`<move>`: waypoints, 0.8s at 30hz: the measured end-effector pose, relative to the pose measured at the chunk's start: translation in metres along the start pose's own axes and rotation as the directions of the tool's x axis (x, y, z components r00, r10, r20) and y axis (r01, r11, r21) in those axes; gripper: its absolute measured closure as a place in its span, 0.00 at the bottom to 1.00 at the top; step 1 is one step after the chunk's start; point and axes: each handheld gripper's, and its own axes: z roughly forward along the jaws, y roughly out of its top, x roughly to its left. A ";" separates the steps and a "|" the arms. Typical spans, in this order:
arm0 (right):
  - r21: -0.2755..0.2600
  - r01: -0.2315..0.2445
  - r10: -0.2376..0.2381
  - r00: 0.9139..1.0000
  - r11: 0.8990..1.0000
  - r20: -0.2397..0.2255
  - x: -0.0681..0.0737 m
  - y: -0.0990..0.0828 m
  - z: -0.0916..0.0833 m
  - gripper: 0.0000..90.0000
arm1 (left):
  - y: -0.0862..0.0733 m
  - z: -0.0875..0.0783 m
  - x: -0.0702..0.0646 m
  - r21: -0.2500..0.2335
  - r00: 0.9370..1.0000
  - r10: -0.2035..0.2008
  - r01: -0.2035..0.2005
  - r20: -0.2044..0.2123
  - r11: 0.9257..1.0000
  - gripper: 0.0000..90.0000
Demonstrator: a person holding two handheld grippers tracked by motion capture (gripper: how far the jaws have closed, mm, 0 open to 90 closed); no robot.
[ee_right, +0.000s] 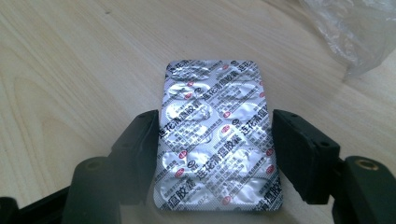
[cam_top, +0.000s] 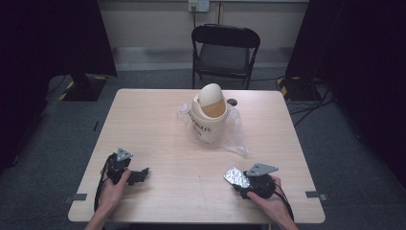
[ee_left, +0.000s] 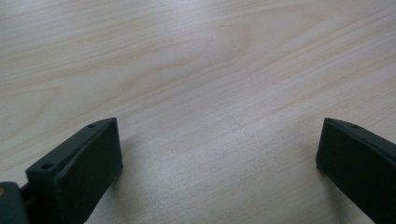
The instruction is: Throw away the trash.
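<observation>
High view: the right tongs (cam_top: 242,179) sit at about 4 o'clock on the tabletop (cam_top: 158,120), in the person's right hand (cam_top: 270,201), and hold a silver blister pack (cam_top: 236,178) that pokes out toward 10 o'clock from them. The left tongs (cam_top: 139,175) rest at about 8 o'clock in the left hand (cam_top: 112,189), well apart from the pack. At about 12 o'clock stands a cream swing-lid bin (cam_top: 208,117) on a crumpled clear plastic bag (cam_top: 237,139), which trails toward 5 o'clock. Beyond the far edge stands a black folding chair (cam_top: 225,50).

Left gripper view: the left tongs (ee_left: 219,158) stand wide, the 2 black jaws far apart at 7 and 4 o'clock with bare wood grain of the tabletop (ee_left: 201,70) between them.

Right gripper view: the right tongs (ee_right: 215,154) are closed on the blister pack (ee_right: 217,135), 1 jaw pressing each long edge. The foil side faces up, printed with dark characters and small red marks. The pack's far end reaches toward 12 o'clock over the tabletop (ee_right: 70,70), and a corner of the plastic bag (ee_right: 355,32) lies at 1 o'clock.
</observation>
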 end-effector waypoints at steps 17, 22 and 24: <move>-0.046 -0.057 0.055 0.998 0.997 -0.040 -0.012 0.014 -0.006 0.38 | 0.000 0.000 0.000 0.003 1.000 0.005 -0.005 0.002 1.000 0.00; -0.063 -0.066 0.063 0.997 0.996 -0.051 -0.015 0.025 -0.007 0.38 | 0.000 0.000 0.000 0.003 1.000 0.005 -0.005 0.002 1.000 0.00; -0.071 -0.051 0.047 0.998 0.996 -0.045 -0.014 0.030 -0.010 0.38 | 0.000 0.000 0.000 0.003 1.000 0.005 -0.005 0.002 1.000 0.00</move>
